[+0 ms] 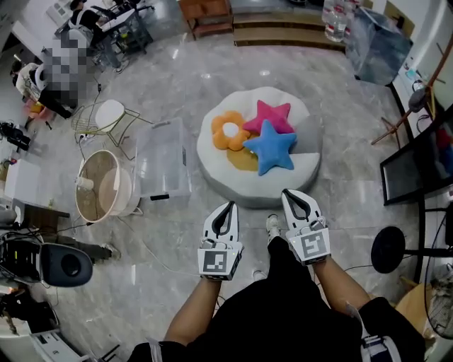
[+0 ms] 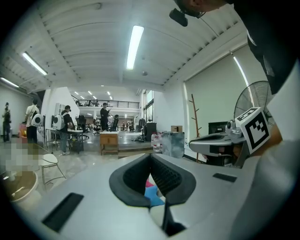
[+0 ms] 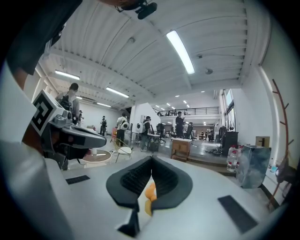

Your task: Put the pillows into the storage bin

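Observation:
Three pillows lie on a round white cushion (image 1: 219,173) on the floor: an orange flower pillow (image 1: 229,131), a pink star pillow (image 1: 269,115) and a blue star pillow (image 1: 272,147). A clear plastic storage bin (image 1: 161,159) stands just left of the cushion. My left gripper (image 1: 225,210) and right gripper (image 1: 294,201) hover side by side near the cushion's front edge, both shut and empty. Through the left gripper (image 2: 151,161) jaws a bit of blue star pillow (image 2: 152,193) shows; through the right gripper (image 3: 151,164) jaws a bit of orange flower pillow (image 3: 150,191) shows.
A round basket-like tub (image 1: 102,187) and a white wire chair (image 1: 107,117) stand left of the bin. A black round stool base (image 1: 387,249) and a monitor (image 1: 405,173) are at the right. A wooden bench (image 1: 207,15) and low steps (image 1: 283,32) lie far ahead; people stand at desks beyond.

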`<state>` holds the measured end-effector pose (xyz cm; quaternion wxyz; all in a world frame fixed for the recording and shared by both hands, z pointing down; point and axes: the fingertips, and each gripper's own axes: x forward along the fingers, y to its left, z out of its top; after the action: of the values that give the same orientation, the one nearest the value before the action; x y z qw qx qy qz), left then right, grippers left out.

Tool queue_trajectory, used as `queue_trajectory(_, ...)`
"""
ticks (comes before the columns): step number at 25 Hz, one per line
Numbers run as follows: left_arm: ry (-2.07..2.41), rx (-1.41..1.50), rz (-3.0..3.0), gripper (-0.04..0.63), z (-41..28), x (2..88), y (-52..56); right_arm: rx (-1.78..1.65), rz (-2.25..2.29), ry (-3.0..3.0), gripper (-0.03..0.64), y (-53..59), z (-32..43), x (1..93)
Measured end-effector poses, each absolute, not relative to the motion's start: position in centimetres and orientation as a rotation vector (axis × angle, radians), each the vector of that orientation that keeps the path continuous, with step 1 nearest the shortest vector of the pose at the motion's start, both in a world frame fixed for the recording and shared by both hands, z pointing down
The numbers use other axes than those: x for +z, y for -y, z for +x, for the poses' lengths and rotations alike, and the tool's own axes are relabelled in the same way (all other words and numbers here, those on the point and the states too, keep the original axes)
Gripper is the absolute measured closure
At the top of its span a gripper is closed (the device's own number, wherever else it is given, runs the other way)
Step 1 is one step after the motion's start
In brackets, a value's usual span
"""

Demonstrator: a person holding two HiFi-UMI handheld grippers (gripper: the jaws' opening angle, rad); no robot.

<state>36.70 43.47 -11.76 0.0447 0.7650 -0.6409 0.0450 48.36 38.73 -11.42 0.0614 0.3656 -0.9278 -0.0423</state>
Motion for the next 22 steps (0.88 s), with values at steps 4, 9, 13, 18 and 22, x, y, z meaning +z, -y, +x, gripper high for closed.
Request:
queue_trajectory(4, 1.948, 0.167, 2.309, 0.577, 36.0, -10.5, -38.0, -0.09, 1.042, 2.799, 0.6, -33.2, 47.2, -9.2)
queue_trajectory(9, 1.91, 0.224, 2.288, 0.577, 36.1, -8.5, -31.5, 0.0, 1.021, 2.781, 0.6, -26.8, 47.2, -7.7)
queue_trajectory(13, 1.884, 0.254, 2.277, 0.577, 36.3, -6.9, -26.4, 0.078, 1.077, 2.784, 0.588, -21.6, 48.8, -6.0)
queue_trajectory(18, 1.874, 0.267, 2.272, 0.577, 36.6, -6.4, -20.9, 0.087, 1.092, 2.751, 0.589, -16.5, 49.9, -5.1)
queue_trajectory(22, 1.848, 0.309, 2.277, 0.577, 37.0, -6.4, -18.1, 0.116, 1.116, 2.746, 0.589, -13.7, 50.2, -4.8)
